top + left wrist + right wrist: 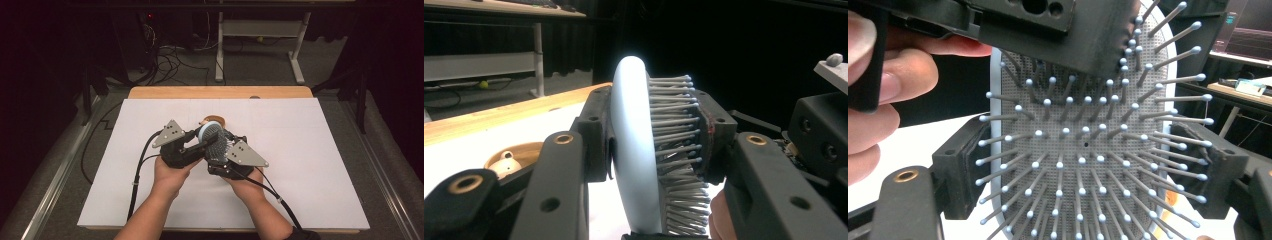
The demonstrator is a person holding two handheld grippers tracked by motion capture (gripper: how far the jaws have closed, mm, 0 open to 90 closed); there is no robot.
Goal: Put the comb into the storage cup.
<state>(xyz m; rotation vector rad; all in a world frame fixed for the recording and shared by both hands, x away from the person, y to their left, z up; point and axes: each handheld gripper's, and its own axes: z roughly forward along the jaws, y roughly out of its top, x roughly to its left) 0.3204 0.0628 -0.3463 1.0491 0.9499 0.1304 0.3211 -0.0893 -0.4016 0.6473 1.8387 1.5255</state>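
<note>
High view showed the pale blue oval hairbrush with grey bristles [210,136] lifted above the white-covered table [310,165], both the left gripper [196,142] and right gripper [220,150] clamping it, its placement apparently undone.

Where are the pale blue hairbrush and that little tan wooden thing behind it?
Pale blue plastic paddle hairbrush [634,150]: left gripper view, on its smooth back.
Small tan wooden thing [514,157]: left gripper view, on its rounded rim.
</note>
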